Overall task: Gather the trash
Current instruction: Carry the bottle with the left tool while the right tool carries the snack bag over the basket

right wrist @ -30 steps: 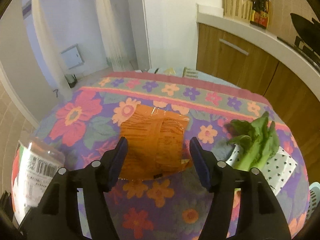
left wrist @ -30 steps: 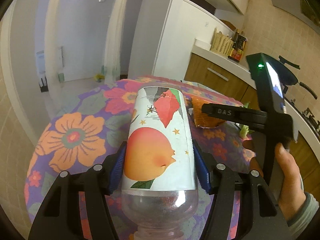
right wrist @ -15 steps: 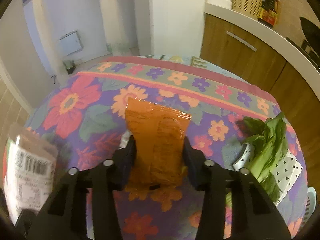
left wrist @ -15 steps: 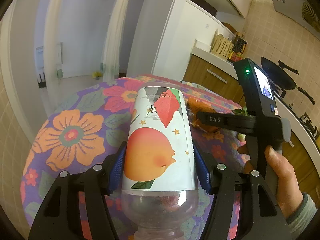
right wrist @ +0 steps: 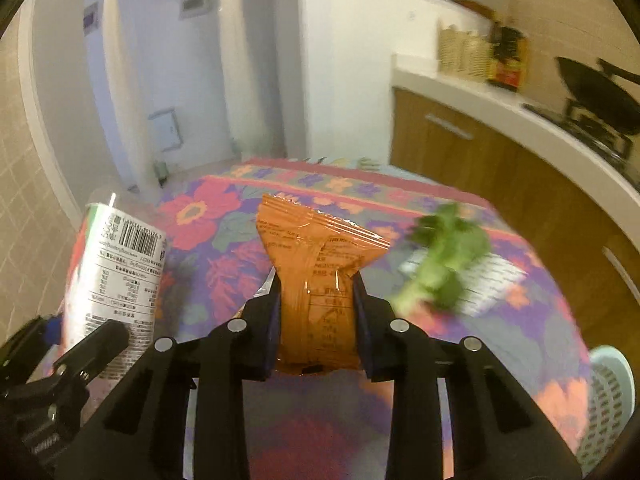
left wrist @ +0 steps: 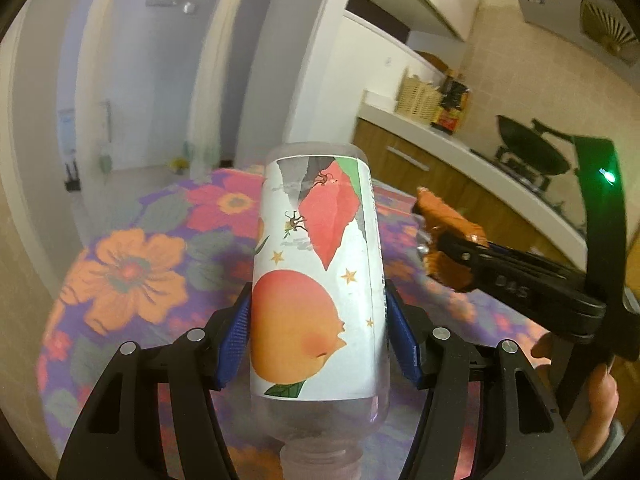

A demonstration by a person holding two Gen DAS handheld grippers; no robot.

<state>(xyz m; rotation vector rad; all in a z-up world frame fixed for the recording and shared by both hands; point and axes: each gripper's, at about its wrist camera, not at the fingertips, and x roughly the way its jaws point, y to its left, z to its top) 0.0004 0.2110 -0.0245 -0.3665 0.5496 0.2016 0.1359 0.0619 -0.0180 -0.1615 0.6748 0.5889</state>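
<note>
A clear plastic bottle (left wrist: 316,280) with a white peach label lies neck-first between the blue pads of my left gripper (left wrist: 318,328), which is shut on it. The same bottle (right wrist: 116,264) shows at the left of the right wrist view. My right gripper (right wrist: 317,320) is closing its jaws on an orange snack wrapper (right wrist: 316,264). The pads pinch the wrapper's lower half and it hangs above the flowered tablecloth (right wrist: 224,216). In the left wrist view the right gripper (left wrist: 460,252) holds the wrapper (left wrist: 448,224) to the right of the bottle.
A leafy green vegetable (right wrist: 444,264) lies on white dotted paper at the table's right side. A pale blue perforated basket (right wrist: 608,392) sits low beyond the table's right edge. A wooden kitchen counter (right wrist: 480,96) with a wok runs along the right.
The right gripper's jaws closed from wide apart onto the orange wrapper and lifted it off the tablecloth. The left gripper kept its hold on the bottle and shifted slightly.
</note>
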